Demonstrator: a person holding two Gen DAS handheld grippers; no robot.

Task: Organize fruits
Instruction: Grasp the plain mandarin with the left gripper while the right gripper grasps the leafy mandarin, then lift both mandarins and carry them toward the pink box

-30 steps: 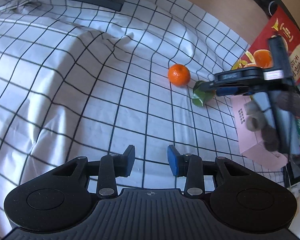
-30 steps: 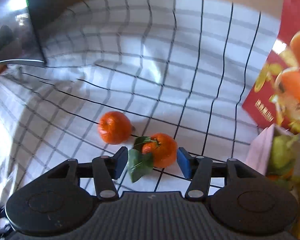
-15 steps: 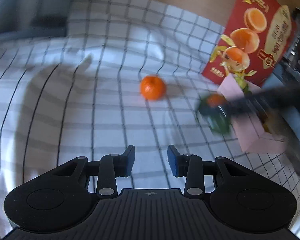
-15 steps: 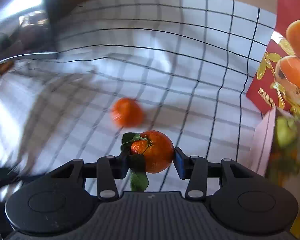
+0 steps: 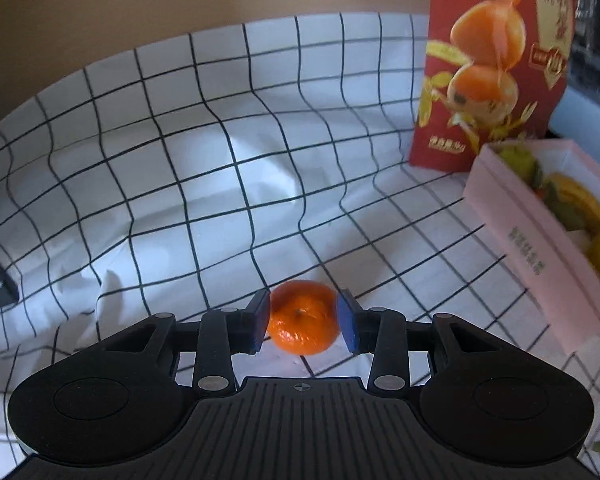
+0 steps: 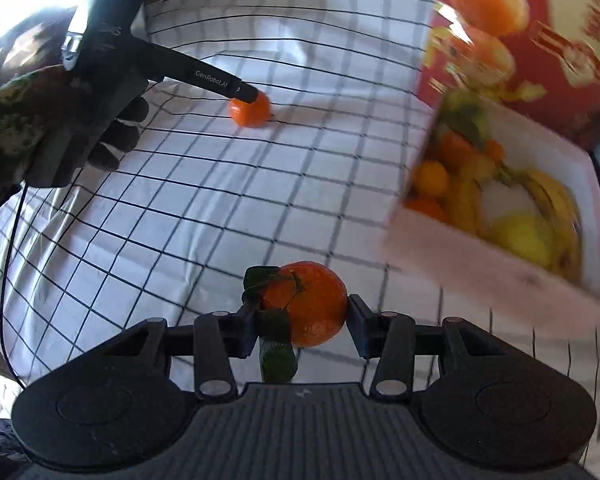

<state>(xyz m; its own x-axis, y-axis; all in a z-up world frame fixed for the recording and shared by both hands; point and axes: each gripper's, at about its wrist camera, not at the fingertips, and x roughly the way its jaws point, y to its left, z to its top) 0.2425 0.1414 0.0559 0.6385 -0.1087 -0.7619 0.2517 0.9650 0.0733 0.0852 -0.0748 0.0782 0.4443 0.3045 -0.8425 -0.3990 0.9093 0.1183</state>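
Fingers first: the right gripper has its blue-padded fingers pinching a round orange tangerine with a stem and dark green leaves, carried clear of the cloth; one leaf hangs below the pads. Its jaws have just been closing onto that fruit. The left gripper has its blue pads spread on either side of a plain, leafless orange tangerine that sits on the cloth; the left pad looks close to the skin, the right shows a sliver of gap, and the jaws have just been opening a little. The right wrist view shows a gloved hand holding this left tool.

Surface: white cloth with a black grid, rumpled into folds. At right, an open pale pink cardboard box with yellow, green and orange fruit inside. Behind it stands a red carton printed with oranges. Tan wall beyond the cloth.
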